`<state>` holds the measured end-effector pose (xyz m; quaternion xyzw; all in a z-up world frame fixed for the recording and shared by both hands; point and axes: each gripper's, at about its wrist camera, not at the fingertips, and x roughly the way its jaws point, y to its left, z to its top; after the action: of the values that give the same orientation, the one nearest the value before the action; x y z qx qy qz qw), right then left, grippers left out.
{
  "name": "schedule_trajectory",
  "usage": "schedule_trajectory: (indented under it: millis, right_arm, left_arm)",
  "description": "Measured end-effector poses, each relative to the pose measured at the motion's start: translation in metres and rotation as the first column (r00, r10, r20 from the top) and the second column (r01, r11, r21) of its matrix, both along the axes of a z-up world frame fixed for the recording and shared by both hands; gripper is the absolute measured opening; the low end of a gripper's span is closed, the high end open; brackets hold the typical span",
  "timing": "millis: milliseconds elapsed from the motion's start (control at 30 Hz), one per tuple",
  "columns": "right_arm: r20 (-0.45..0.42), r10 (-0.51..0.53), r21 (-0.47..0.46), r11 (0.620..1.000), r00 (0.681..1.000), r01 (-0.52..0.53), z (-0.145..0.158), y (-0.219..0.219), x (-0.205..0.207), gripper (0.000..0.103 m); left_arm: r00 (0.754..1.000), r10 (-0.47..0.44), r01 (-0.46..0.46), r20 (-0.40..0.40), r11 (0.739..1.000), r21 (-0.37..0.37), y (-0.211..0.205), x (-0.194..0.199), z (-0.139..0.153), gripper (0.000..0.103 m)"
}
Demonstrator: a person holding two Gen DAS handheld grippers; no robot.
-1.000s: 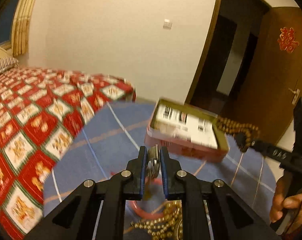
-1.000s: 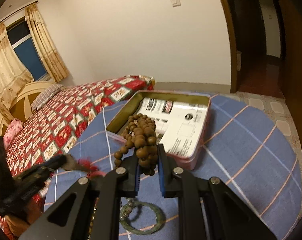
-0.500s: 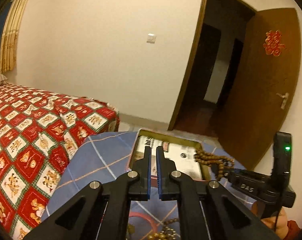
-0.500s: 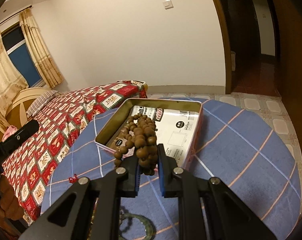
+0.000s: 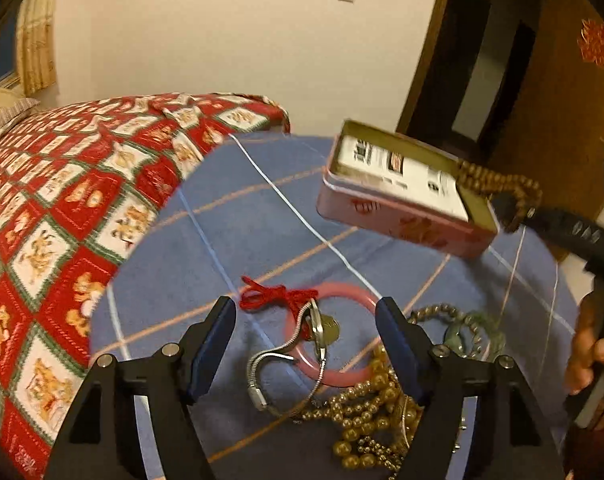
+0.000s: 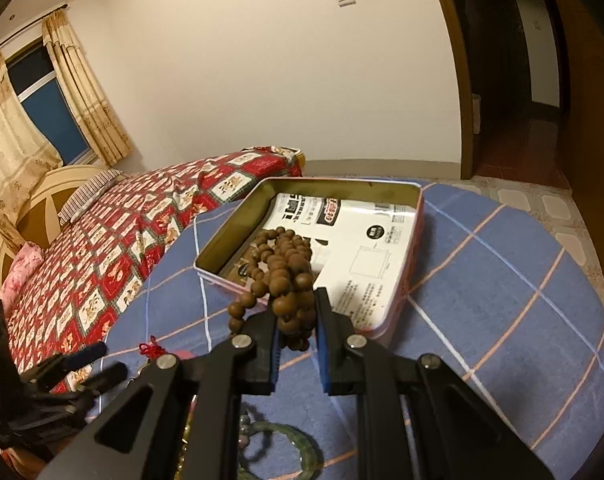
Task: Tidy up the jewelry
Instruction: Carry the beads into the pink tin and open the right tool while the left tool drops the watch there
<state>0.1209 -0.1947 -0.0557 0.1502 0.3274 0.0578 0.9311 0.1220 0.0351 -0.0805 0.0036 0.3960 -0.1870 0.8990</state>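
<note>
Right tool (image 6: 296,322) is clamped on a bunched, floppy wooden bead strand (image 6: 286,276) at the tin (image 6: 415,240) edge. Left tool (image 5: 305,344) gapes over the pink bangle (image 5: 333,330); rigid, grab its rim.

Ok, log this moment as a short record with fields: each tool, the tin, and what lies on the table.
left tool: open, holding nothing, above the pink bangle
right tool: shut on the wooden bead strand, at the tin's near edge
tin: open, a printed card inside
table: blue checked cloth
loose pieces: pink bangle, red cord, silver watch, gold bead necklace, green bangle
</note>
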Motion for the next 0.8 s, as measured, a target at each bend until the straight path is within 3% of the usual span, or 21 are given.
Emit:
schedule_trajectory:
  millis: [33,100,133,167,233,300,433,667,800]
  right_arm:
    - [-0.001,0.0,0.002,1.0,1.0,0.0,0.001,0.0,-0.001,0.018]
    - [0.001,-0.001,0.004,1.0,1.0,0.001,0.002,0.0,-0.004,0.018]
    - [0.004,-0.005,0.0,1.0,1.0,0.005,0.003,0.0,-0.005,0.018]
    - [0.006,-0.008,-0.003,1.0,1.0,0.008,0.004,0.0,-0.006,0.018]
    - [0.008,-0.014,-0.004,1.0,1.0,0.014,0.006,-0.001,-0.006,0.018]
    - [0.009,-0.018,-0.003,1.0,1.0,0.018,0.006,-0.002,-0.007,0.018]
    - [0.027,-0.029,-0.002,1.0,0.999,0.029,0.009,-0.004,-0.008,0.018]
    - [0.039,-0.079,0.022,0.997,0.996,0.078,0.008,-0.017,-0.001,0.018]
    - [0.033,-0.103,0.028,0.994,0.994,0.102,0.003,-0.023,0.008,0.018]
  left_arm:
    - [1.0,-0.001,0.001,0.009,1.0,0.027,-0.004,0.0,-0.005,0.072]
    - [1.0,-0.021,0.022,-0.007,0.995,0.097,-0.015,0.002,-0.016,0.051]
    - [0.999,-0.031,0.036,-0.04,0.991,0.132,-0.018,0.005,-0.024,0.033]
    - [0.998,-0.031,0.038,-0.05,0.986,0.161,-0.02,0.006,-0.028,0.026]
    - [0.998,-0.025,0.033,-0.055,0.989,0.144,-0.016,0.006,-0.027,0.018]
    - [0.999,-0.018,0.022,-0.036,0.992,0.121,-0.008,0.004,-0.02,0.014]
    - [0.998,-0.051,0.052,0.028,0.999,-0.003,0.007,-0.007,0.008,0.013]
    - [0.982,-0.108,0.131,0.156,0.981,-0.143,0.001,-0.003,0.057,0.013]
    - [0.968,-0.138,0.177,0.209,0.967,-0.181,-0.023,0.014,0.069,0.013]
